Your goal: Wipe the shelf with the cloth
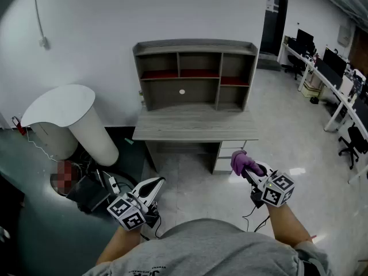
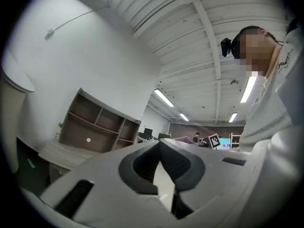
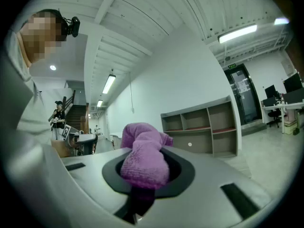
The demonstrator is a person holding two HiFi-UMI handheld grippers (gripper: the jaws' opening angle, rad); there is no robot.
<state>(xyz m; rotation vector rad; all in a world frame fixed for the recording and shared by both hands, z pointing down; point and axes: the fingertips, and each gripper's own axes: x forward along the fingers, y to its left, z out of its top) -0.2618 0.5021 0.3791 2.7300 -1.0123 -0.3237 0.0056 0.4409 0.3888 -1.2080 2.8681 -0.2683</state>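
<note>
- The right gripper (image 1: 250, 171) is clamping its jaws on a bunched purple cloth (image 1: 240, 162), with a fat lump bulging out above the tips
- The left gripper (image 1: 156, 183) is carrying nothing; its jaws are pressing tip to tip
- Both are hanging low in front of the person, well apart from the shelf (image 1: 195, 73), which is standing on the grey desk (image 1: 195, 126) against the wall; wiping is not yet under way
- As I judge it, the cloth is being pinched only at its middle, so dragging it along a board could be tugging it loose or rolling it aside, leaving hard jaw tips scraping the wood
- The compartments are looking narrow, so a wide gripper swinging inside could be knocking the dividers; the red-lined upper boards are sitting high and far back, so reaching over the desk could be costing pressure and control
- The head view is showing the whole layout, the desk and the gap to the shelf, but little of either grip
- The right gripper view is showing how the cloth is seated between the jaws; the left gripper view is showing its tips meeting with nothing between them, which the head view is leaving unclear
</note>
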